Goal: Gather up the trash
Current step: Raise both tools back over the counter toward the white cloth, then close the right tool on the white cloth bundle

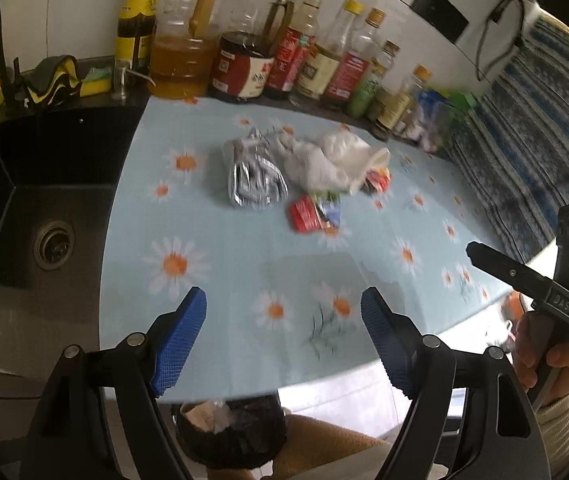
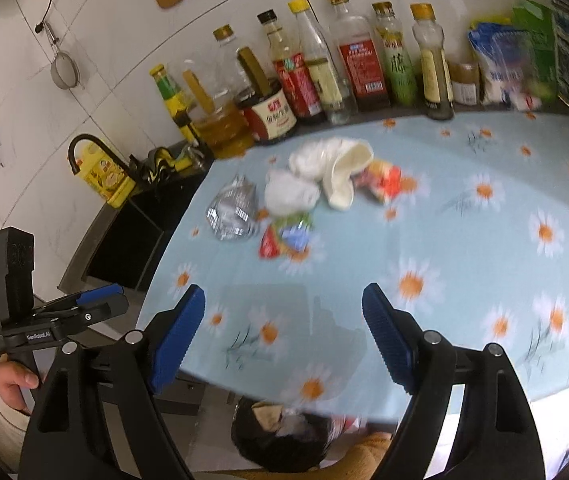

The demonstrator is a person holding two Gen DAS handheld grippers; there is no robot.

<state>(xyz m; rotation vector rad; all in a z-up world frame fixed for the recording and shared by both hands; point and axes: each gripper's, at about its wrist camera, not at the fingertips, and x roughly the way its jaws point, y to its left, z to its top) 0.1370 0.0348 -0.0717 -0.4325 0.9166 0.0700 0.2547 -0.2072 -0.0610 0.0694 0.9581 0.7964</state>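
Note:
A pile of trash lies on the daisy-print counter cover (image 1: 244,264): a silver foil bag (image 1: 253,176), crumpled white tissue and a white cup (image 1: 332,160), a red wrapper (image 1: 310,213) and a red-orange wrapper (image 1: 378,180). The same pile shows in the right wrist view: foil bag (image 2: 230,212), white tissue (image 2: 316,172), red wrapper (image 2: 284,238), orange wrapper (image 2: 386,178). My left gripper (image 1: 284,312) is open and empty, held above the counter's near edge. My right gripper (image 2: 284,312) is open and empty too. A black-lined trash bin (image 1: 232,428) with paper inside stands below the counter edge, also seen in the right wrist view (image 2: 284,436).
Several oil and sauce bottles (image 1: 252,60) line the back wall. A black sink (image 1: 44,208) with a faucet lies left of the cover. A striped cloth (image 1: 524,128) hangs at the right. The right gripper (image 1: 540,292) shows at the left view's right edge.

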